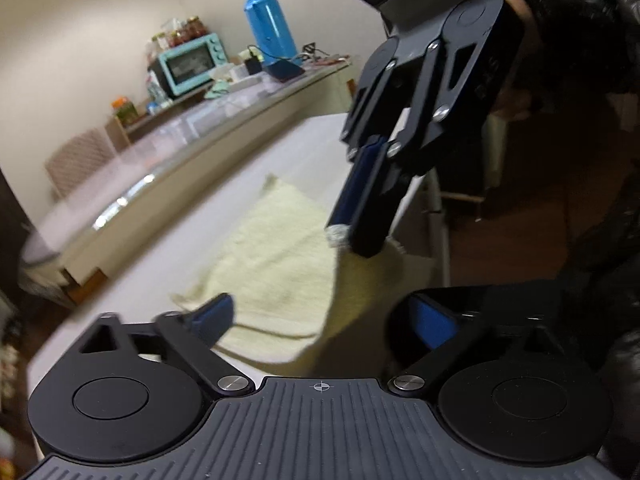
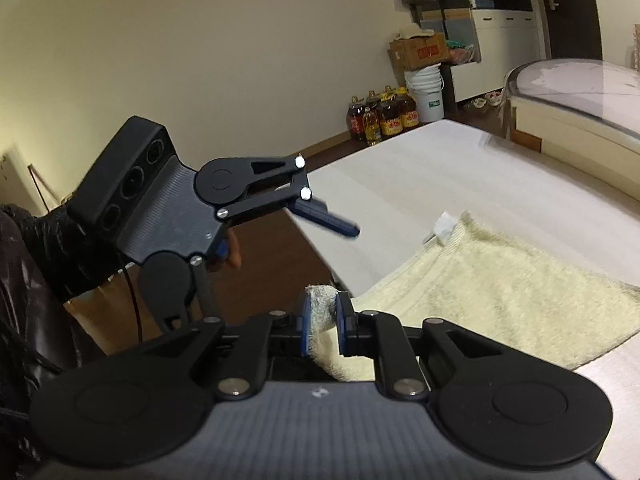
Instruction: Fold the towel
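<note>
A pale yellow towel (image 1: 276,252) lies on the white table (image 1: 200,216), one corner lifted off it. My right gripper (image 1: 352,236) is shut on that corner; in the right wrist view the towel (image 2: 500,292) runs from the table up between its fingers (image 2: 322,320). My left gripper (image 1: 324,320) is open, fingers wide apart, just above the near part of the towel, holding nothing. It also shows in the right wrist view (image 2: 340,232), left of the towel by the table's edge.
A long counter (image 1: 224,120) behind the table carries a teal oven (image 1: 188,64) and a blue flask (image 1: 268,24). Oil bottles (image 2: 380,114), a white bucket (image 2: 426,92) and a cardboard box (image 2: 420,52) stand by the far wall. Dark floor lies beyond the table's edge.
</note>
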{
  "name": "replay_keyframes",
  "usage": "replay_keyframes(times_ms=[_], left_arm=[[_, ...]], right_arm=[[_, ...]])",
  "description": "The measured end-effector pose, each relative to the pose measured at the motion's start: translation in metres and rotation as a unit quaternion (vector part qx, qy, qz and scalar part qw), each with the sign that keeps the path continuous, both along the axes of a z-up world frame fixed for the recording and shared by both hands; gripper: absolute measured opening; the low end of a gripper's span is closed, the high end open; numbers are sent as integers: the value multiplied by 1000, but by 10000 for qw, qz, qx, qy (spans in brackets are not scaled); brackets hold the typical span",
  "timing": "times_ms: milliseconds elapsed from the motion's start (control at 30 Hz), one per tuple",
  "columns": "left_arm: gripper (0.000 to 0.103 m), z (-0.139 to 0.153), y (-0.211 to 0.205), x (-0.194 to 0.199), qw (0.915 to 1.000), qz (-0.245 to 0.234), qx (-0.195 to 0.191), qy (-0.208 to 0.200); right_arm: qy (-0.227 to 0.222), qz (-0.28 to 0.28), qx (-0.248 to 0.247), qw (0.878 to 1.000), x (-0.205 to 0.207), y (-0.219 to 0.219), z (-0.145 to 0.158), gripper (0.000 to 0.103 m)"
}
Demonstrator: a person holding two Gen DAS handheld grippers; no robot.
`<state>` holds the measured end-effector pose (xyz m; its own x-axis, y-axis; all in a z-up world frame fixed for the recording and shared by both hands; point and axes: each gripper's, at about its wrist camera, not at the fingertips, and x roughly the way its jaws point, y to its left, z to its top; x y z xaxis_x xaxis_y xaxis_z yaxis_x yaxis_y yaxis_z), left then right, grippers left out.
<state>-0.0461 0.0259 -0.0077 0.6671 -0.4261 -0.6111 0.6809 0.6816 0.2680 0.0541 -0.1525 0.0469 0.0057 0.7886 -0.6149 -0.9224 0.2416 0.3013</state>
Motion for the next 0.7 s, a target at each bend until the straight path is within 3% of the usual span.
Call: replay_keyframes(times_ms=[200, 233, 267, 333, 367, 467, 567, 633, 700], left_arm=[[42, -6, 6, 1, 9997, -176, -74, 177], [36, -6, 6, 1, 9996, -209, -64, 186], [23, -7, 7, 0, 9995, -246, -55, 196], [9, -8, 8, 0, 9992, -316, -67, 242], [7, -10, 8, 1, 9990, -347, -75, 283], [5, -13, 6, 2, 9989, -348, -91, 303], [5, -14, 9, 4, 9990, -274, -176, 292], [5, -13, 8, 8, 9991, -243, -175, 287], [5, -13, 10, 8, 9994, -198, -146, 230]], right_arm=[[30, 47, -160, 9999, 0, 8, -10, 15], [25, 50, -177, 9998, 0, 9, -12, 15], [34, 57, -191, 9998, -3, 8, -11, 15], [21, 55, -201, 9998, -7, 5, -11, 15], [12, 54, -211, 9998, -7, 5, -11, 15], [68, 104, -260, 9996, -7, 5, -13, 21], [189, 79, -4, 9998, 4, -2, -5, 26], [77, -178, 152, 9997, 24, -8, 3, 28], [-285, -357, -28, 9990, 39, -2, 5, 28]])
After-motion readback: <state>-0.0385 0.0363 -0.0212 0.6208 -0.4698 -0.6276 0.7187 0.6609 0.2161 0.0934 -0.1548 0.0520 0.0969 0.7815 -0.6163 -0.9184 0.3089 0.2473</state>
